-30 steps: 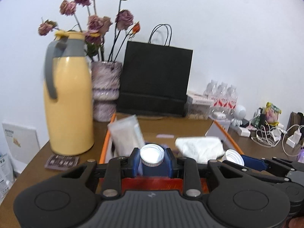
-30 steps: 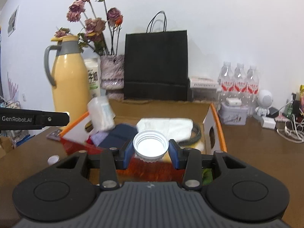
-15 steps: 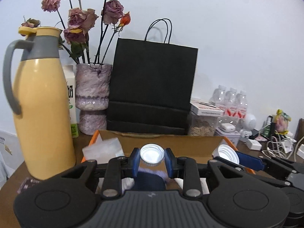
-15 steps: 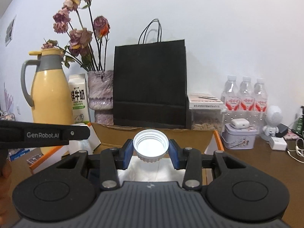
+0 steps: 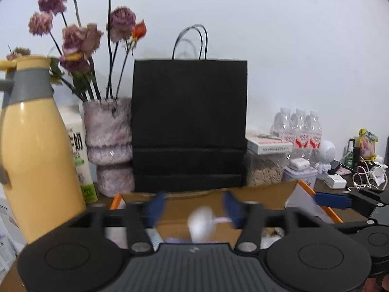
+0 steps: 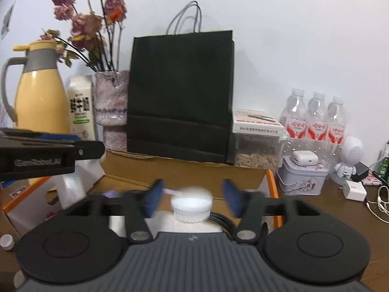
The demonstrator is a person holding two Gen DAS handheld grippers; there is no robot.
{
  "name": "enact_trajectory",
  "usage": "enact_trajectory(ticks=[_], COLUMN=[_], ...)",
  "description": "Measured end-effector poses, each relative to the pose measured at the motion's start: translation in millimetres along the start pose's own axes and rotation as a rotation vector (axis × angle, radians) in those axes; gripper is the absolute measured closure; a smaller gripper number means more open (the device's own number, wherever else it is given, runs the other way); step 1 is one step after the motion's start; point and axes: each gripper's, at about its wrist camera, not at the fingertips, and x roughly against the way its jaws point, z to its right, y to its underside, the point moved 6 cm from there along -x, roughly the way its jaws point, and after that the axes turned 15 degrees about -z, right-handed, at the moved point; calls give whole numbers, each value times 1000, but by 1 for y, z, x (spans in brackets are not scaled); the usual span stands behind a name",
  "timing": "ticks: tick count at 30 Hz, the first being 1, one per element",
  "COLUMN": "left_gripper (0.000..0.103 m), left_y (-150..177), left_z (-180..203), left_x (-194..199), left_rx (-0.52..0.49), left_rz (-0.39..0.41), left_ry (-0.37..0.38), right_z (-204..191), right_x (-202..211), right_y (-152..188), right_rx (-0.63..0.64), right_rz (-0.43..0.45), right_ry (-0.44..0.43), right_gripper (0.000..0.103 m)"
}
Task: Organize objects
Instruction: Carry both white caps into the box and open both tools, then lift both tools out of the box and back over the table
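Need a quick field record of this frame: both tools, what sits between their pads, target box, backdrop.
left tool: jaws opening, pads clear of the small white cap
small white cap: blurred, loose between the pads, above the box
right tool: jaws opening, pads clear of the large white cap
large white cap: loose between the pads, above the box
box: cardboard box, orange edges, open top
backdrop: black paper bag, yellow jug, vase

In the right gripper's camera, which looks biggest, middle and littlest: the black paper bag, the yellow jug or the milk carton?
1. Black paper bag, clearly biggest.
2. Yellow jug.
3. Milk carton, smallest.
All three stand about the same way back, so nearness hardly changes this order.
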Motion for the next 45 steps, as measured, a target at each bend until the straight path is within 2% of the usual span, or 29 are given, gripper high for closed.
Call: enact_trajectory(ticks=[1, 2, 3, 4, 17, 25, 36, 45], left_gripper=[17, 11, 3, 0, 0, 0, 0, 0], left_y=[-1, -2, -3, -4, 1, 19, 59, 102], left_z=[0, -1, -2, -3, -3, -3, -19, -32], left_x=[1, 1, 1, 2, -4, 13, 58, 93], left_rx=[-3, -2, 4, 8, 21, 32, 59, 57], left_rz=[12, 20, 28, 32, -17, -39, -70, -150], left_ry=[-10, -22, -36, -43, -43, -42, -63, -75], right_z=[0, 1, 1, 2, -4, -6, -4, -3], right_x=[-1, -2, -2, -2, -5, 16, 65, 96], right_y=[0, 0, 0, -1, 2, 13, 57, 108], right_rx=[2, 1, -5, -9, -6, -17, -31, -79], right_rz=[-5, -5, -2, 0, -34, -30, -45, -132], right_ry=[5, 9, 12, 11, -11, -15, 21, -9], right_gripper=[14, 10, 0, 0, 0, 0, 0, 0])
